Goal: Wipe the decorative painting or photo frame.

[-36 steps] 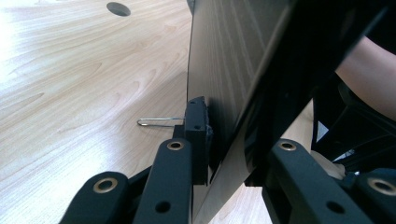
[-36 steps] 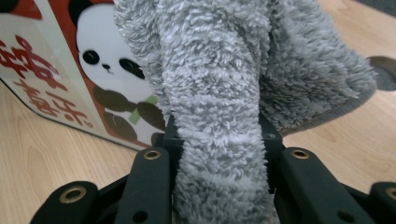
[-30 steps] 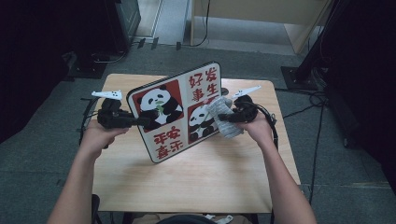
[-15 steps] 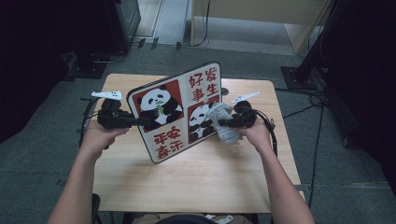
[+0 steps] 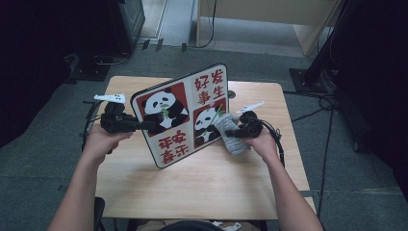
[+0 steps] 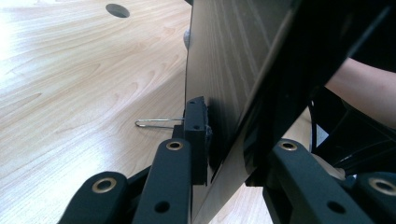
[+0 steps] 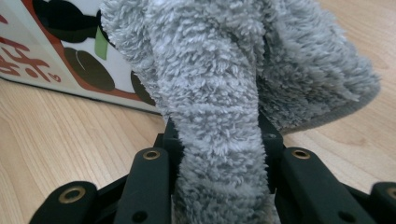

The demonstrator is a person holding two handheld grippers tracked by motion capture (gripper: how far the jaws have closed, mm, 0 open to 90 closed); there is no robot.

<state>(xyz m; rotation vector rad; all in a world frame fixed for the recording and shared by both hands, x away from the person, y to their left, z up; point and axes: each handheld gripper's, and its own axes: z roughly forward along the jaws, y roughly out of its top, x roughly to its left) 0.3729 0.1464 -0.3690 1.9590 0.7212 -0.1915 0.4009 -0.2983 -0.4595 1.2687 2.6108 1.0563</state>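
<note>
Slip risk: your left tool (image 5: 144,126) pinches only the panda board's (image 5: 185,113) edge, so hard wiping with the cloth (image 5: 231,134) clamped in your right tool (image 5: 230,133) could twist it free onto the counter (image 5: 202,183).

Fluffy grey cloth (image 7: 224,79) seen; panda board (image 5: 185,113) glossy-printed in front, wood-grained at back; tabletop (image 5: 207,183) of smooth pale wood; tools of matt black plastic.

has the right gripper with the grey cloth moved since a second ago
Yes. In the high view the right gripper and its grey cloth have slid down the panda board, from beside the upper characters toward the table.
</note>
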